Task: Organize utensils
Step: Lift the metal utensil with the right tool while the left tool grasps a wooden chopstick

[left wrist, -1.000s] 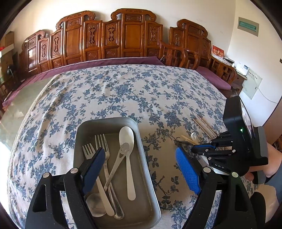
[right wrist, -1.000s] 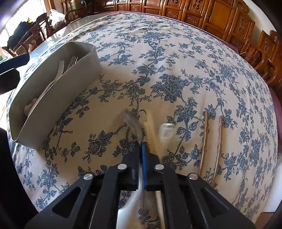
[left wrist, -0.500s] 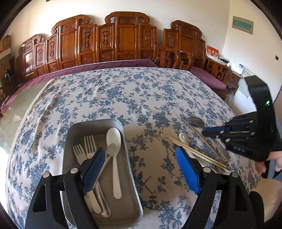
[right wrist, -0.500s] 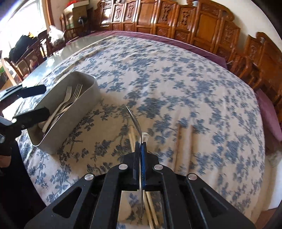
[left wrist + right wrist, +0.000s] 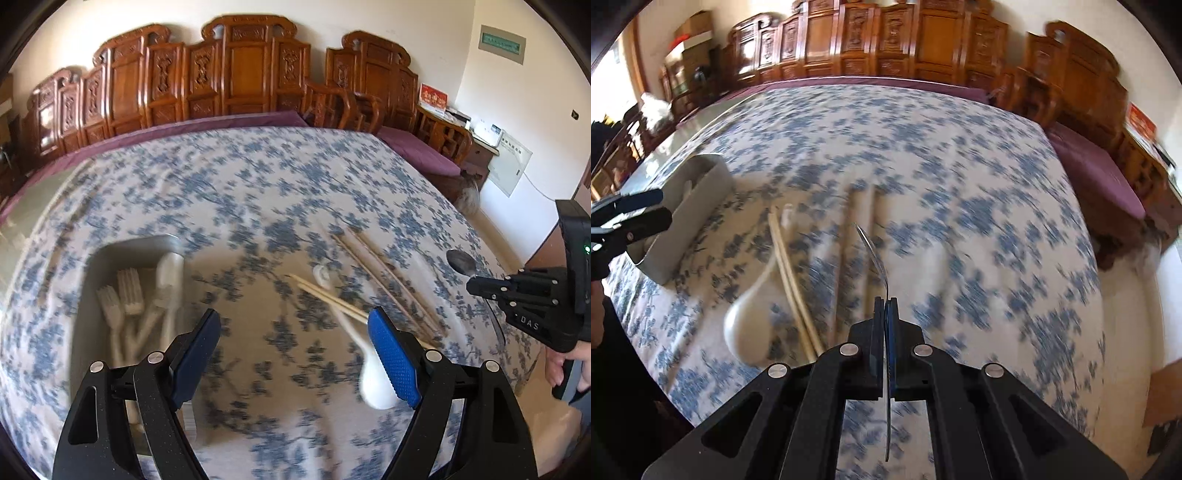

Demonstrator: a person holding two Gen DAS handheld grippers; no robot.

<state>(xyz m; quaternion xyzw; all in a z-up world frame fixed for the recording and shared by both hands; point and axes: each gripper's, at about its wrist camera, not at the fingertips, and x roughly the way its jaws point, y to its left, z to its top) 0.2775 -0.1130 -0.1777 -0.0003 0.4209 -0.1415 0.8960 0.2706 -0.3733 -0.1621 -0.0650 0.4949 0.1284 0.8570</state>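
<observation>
Grey metal rectangular tray sits far left on the blue-floral cloth-covered surface, holding pale forks and a white spoon; blur hides the exact count. Left tongs hang released, blue pads wide apart, nothing between them, above the cloth just right of the tray. Next right: white ceramic soup spoon lying loose on the cloth, bowl toward the camera, crossed by a pale pair of wooden chopsticks. A second, darker pair of chopsticks lies just beyond, also loose. Far right: right tongs clenched on the handle of a thin silver metal spoon, held clear of the surface, bowl pointing forward, handle tail sticking out behind the pads; the left view shows its bowl ahead of the tongs.

Judged step: carry the metal spoon left to the tray. Tray partly filled; ceramic spoon and both chopstick pairs still out.

Risks:
- grip is on a narrow, slick handle edge, so the spoon could pivot or slip if swung fast
- the path crosses the loose chopsticks and the left tongs, so a low pass could knock them
- releasing high could bounce the spoon off the tray rim
</observation>
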